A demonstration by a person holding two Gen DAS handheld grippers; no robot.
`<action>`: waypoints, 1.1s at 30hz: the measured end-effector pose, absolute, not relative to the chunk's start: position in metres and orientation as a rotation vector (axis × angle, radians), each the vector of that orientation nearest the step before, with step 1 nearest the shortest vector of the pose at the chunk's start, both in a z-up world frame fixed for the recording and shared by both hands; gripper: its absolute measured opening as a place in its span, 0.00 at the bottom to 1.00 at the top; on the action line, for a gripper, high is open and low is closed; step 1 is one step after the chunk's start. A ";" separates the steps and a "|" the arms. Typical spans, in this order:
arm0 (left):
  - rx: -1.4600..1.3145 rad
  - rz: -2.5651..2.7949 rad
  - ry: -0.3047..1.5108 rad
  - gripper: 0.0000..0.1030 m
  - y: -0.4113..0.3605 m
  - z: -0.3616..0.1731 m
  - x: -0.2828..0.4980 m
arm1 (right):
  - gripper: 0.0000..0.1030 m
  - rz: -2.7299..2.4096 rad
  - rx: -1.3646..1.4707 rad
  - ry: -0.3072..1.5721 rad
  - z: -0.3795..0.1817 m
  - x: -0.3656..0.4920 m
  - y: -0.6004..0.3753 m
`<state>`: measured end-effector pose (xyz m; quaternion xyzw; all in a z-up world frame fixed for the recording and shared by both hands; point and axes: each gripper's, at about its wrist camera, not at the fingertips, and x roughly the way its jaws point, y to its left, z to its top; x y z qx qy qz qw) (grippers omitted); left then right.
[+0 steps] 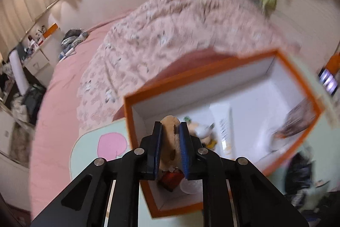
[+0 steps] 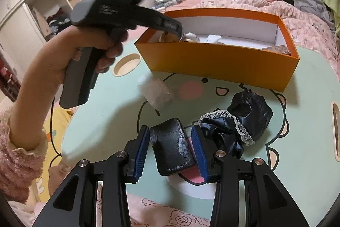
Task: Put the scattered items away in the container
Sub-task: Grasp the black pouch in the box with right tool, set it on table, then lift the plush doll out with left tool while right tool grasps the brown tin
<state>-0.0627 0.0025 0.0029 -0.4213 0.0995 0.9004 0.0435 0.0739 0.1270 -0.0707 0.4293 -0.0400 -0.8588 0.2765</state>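
Pink bedding [image 1: 63, 86] lies behind the green table [image 2: 110, 112]. Over the orange box [image 2: 212, 63], the left claw [image 1: 170, 150] squeezes a brown plush toy [image 1: 169, 120], likely to drop it in. The right claw [image 2: 170, 148] sits half open around a black case [image 2: 170, 148] on the table, ready to grab it.

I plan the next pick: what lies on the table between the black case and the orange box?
In the right wrist view, a small white fluffy item lies between the black case and the orange box.
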 end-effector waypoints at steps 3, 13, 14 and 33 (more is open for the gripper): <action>-1.123 2.774 0.164 0.16 -0.011 0.040 -0.026 | 0.39 -2.311 1.129 -0.132 -0.065 0.073 0.131; -1.144 2.602 -0.208 0.17 -0.040 0.005 0.080 | 0.44 -2.381 1.078 -0.203 -0.005 0.044 0.181; -1.169 2.600 -0.255 0.17 -0.044 -0.007 0.082 | 0.44 -2.406 1.099 -0.202 0.001 0.035 0.187; -1.101 2.619 -0.447 0.65 -0.043 -0.053 0.104 | 0.45 -2.062 1.858 0.522 -0.028 -0.101 0.148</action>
